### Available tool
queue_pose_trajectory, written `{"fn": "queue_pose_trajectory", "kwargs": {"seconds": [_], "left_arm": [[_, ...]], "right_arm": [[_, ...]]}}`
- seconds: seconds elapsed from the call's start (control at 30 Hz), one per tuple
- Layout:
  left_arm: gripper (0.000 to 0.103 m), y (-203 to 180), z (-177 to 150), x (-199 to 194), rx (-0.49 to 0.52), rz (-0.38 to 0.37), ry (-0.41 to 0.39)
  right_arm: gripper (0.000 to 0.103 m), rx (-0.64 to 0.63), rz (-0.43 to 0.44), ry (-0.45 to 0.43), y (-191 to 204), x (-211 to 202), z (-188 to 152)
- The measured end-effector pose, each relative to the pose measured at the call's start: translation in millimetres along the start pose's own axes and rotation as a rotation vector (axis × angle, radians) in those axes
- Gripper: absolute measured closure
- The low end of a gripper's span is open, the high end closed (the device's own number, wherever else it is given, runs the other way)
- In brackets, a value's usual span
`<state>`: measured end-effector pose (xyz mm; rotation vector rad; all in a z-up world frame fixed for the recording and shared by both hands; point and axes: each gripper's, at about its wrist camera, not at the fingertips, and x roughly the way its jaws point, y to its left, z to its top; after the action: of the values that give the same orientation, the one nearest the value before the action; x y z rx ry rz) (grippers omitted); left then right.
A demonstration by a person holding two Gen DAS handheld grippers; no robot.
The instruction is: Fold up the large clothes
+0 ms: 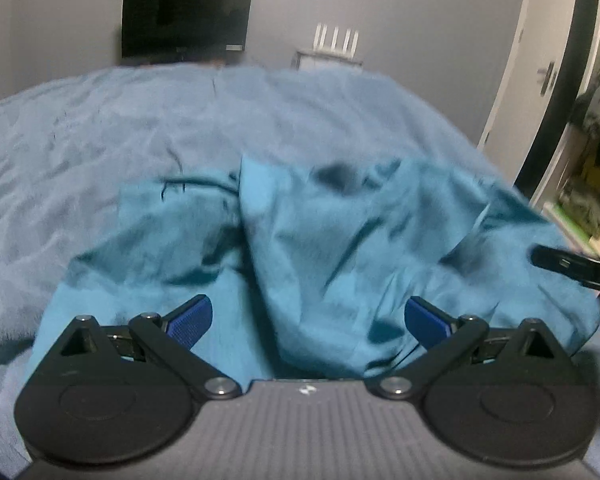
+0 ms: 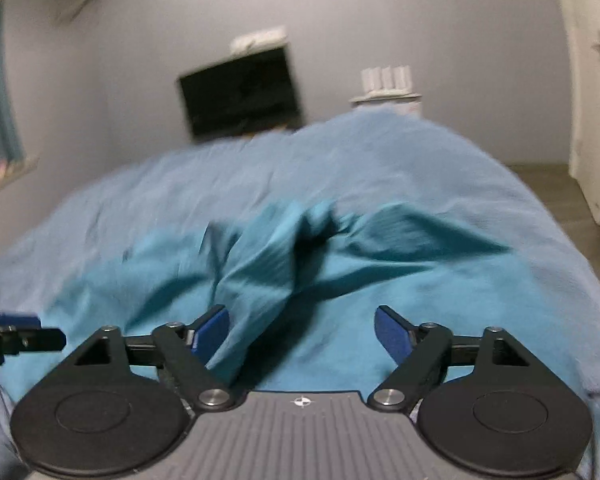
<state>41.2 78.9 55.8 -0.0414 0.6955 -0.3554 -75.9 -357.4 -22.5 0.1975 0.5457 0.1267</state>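
Dark wall screen (image 1: 186, 20), white router (image 1: 336, 40), grey-blue bedspread (image 1: 100, 120).

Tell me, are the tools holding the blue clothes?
No. The left tool and right tool are both open above the crumpled teal garment, with nothing pinched between their fingers.

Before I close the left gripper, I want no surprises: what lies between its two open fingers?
Only the rumpled teal garment, a raised fold running between the left gripper's blue pads, in the left wrist view.
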Motion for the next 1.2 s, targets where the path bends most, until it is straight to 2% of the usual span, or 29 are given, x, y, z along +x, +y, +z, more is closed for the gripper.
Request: {"fn": "queue_pose_trajectory", "kwargs": {"seconds": [0.13,0.27,0.43,0.67,0.87,0.97,1.1,1.2], "left_arm": [[0.0,-5.3,0.1,-7.8,-0.006,-0.02,-0.024],[0.0,-11.0,-8.1,-1.9,0.037,-0.011,0.01],[0.0,-9.8,-19.5,11.4,0.035,-0.01,0.057],[0.0,-0.3,-26.5,23.1,-0.013,0.0,0.099],[0.0,4.6,-26.2,25.3,-0.037,-0.011,0.105],[0.0,4.5,-26.9,26.8,-0.035,-0.014,0.105],[0.0,5.2,-27.3,28.0,-0.043,-0.016,0.111],[0.0,7.7,-28.8,29.1,-0.062,-0.02,0.114]], "right_arm": [[0.02,0.188,-0.047,0.016,-41.6,-37.6,-8.8],[0.02,0.33,-0.033,0.121,-70.2,-54.1,-29.5],[0.02,0.412,0.004,0.293,-74.9,-39.7,-57.4],[0.011,0.317,-0.043,0.316,-58.9,-28.7,-61.3],[0.012,0.309,-0.035,0.274,-57.5,-39.1,-56.4],[0.01,0.316,-0.034,0.302,-54.7,-40.7,-57.5],[0.01,0.364,0.018,0.375,-57.1,-27.0,-60.2],[0.009,0.393,0.014,0.377,-61.8,-22.0,-62.2]]}}
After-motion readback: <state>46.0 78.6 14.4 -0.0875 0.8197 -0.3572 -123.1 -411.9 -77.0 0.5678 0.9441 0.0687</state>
